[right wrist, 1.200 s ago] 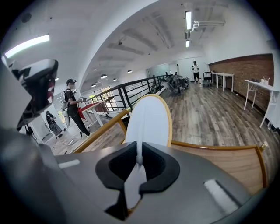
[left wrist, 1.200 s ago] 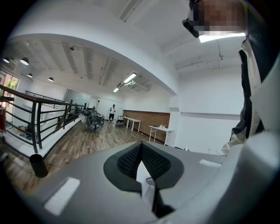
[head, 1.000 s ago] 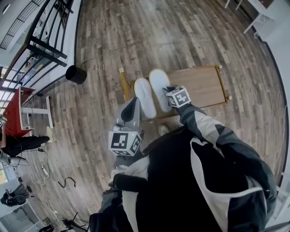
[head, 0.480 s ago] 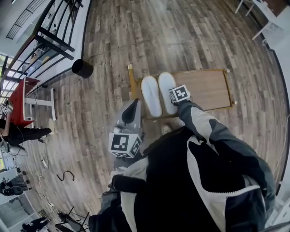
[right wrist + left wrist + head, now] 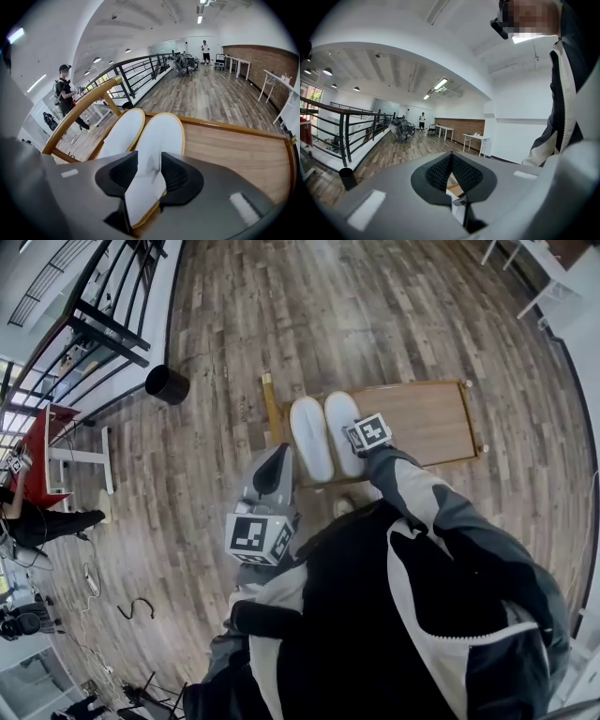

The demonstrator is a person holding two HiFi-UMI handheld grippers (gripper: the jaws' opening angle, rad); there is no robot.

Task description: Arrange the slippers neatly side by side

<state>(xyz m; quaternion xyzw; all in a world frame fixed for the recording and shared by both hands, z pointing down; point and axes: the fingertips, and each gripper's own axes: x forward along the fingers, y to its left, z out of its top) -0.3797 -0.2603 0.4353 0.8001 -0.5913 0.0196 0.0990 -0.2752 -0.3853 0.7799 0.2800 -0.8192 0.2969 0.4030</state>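
Head view: the right slipper [image 5: 339, 426] and the left slipper [image 5: 309, 439], both white with tan edging, lie touching side by side, toes toward 12 o'clock, at the 9 o'clock end of the low wooden platform [image 5: 427, 423]. The right gripper [image 5: 149, 176] tilts down over the right slipper's heel. Its jaws have just been opening and stand apart, heel between the pads, unclamped. The left gripper [image 5: 451, 165], at the slippers' 7 o'clock, has its jaws together on nothing. Each gripper cube bears square black-and-white markers

The head view looks steeply down on the slippers [image 5: 311, 439]; the right gripper view shares them, close; the left gripper view faces the room.
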